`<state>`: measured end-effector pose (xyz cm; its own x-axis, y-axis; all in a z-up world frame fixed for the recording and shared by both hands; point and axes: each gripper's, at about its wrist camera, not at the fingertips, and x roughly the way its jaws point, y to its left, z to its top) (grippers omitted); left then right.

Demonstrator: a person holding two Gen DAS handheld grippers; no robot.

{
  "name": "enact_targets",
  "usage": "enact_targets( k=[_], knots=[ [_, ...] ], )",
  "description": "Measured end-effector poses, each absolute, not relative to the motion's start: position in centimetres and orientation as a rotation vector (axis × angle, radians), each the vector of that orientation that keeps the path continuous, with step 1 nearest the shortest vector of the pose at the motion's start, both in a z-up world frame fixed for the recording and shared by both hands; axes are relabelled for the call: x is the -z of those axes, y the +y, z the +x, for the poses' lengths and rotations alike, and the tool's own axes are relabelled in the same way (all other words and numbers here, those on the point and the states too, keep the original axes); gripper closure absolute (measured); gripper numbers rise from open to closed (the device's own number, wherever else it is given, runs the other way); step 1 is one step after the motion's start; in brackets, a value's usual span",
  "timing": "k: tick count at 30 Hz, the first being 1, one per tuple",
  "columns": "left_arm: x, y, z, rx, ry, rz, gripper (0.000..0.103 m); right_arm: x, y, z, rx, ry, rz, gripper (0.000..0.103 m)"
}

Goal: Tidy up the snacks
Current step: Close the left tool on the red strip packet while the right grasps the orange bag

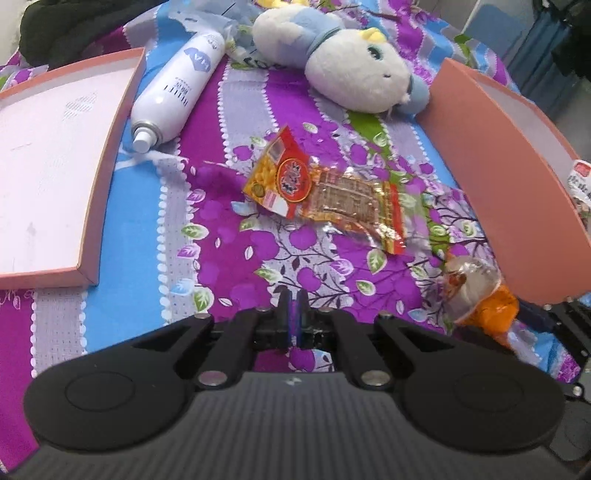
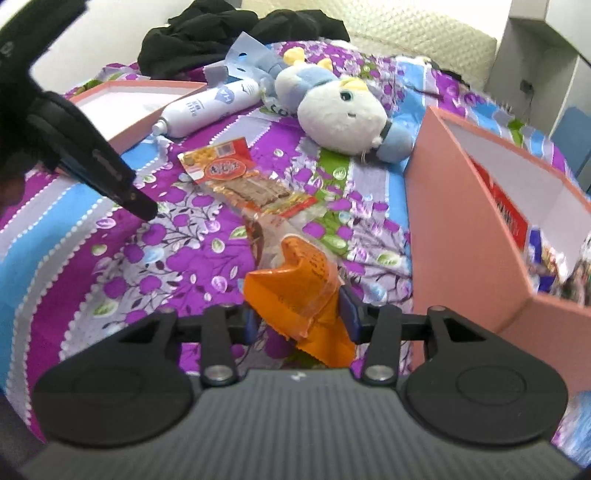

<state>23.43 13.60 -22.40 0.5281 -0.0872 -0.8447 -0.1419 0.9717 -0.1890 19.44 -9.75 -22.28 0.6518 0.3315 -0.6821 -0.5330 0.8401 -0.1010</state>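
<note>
My right gripper (image 2: 300, 315) is shut on an orange snack packet (image 2: 299, 291), whose clear end reaches forward over the bedspread. The same orange packet (image 1: 480, 295) shows at the right edge of the left wrist view, beside the pink box (image 1: 498, 184). A red and yellow snack packet (image 1: 321, 192) lies flat on the purple floral bedspread ahead of my left gripper (image 1: 293, 295), which is shut with nothing between its fingers. In the right wrist view that red and yellow packet (image 2: 243, 181) lies just beyond the orange one, and the left gripper (image 2: 144, 210) hovers to its left.
The pink box (image 2: 461, 229) at the right holds several snack packets (image 2: 509, 218). A shallow pink lid (image 1: 110, 155) lies at the left. A white spray bottle (image 1: 177, 92) and a plush toy (image 1: 343, 62) lie at the back, with black clothes (image 2: 207, 33) behind.
</note>
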Motion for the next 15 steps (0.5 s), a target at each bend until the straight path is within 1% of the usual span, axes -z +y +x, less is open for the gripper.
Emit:
enact_targets(
  k=[1,2,3,4,5,6,7,10,12,15],
  knots=[
    [22.3,13.6,23.3,-0.032,1.008,-0.247,0.102,22.3,-9.9,19.4,-0.501,0.705,-0.294,0.053],
    [22.2,13.7,23.3,-0.030,1.003,-0.247,0.102,22.2,-10.0,19.3,-0.506,0.707,-0.282,0.047],
    [22.0,13.8,23.3,-0.027,0.991,-0.248,0.101,22.1,-10.2,19.2,-0.511,0.711,-0.264,0.038],
    [21.9,13.8,23.4,-0.021,0.986,-0.249,0.101,22.0,-10.4,19.1,-0.517,0.714,-0.238,0.032],
    [21.9,13.8,23.7,-0.014,0.983,-0.248,0.101,21.9,-10.6,18.9,-0.524,0.715,-0.213,0.024],
    [21.8,13.8,24.0,-0.007,0.977,-0.242,0.096,21.8,-10.9,18.8,-0.534,0.717,-0.183,0.019],
    [21.9,13.7,24.5,-0.006,0.976,-0.236,0.094,21.7,-11.1,18.7,-0.541,0.720,-0.157,0.019],
    [21.9,13.5,25.8,0.023,0.967,-0.230,0.078,21.3,-11.7,18.4,-0.551,0.722,-0.103,0.019],
    [21.7,13.2,26.6,0.048,0.949,-0.231,0.053,21.0,-12.0,18.3,-0.550,0.714,-0.075,0.019],
    [21.3,12.0,27.9,0.066,0.920,-0.188,0.039,20.7,-12.3,18.3,-0.557,0.687,-0.060,0.019]
  ],
)
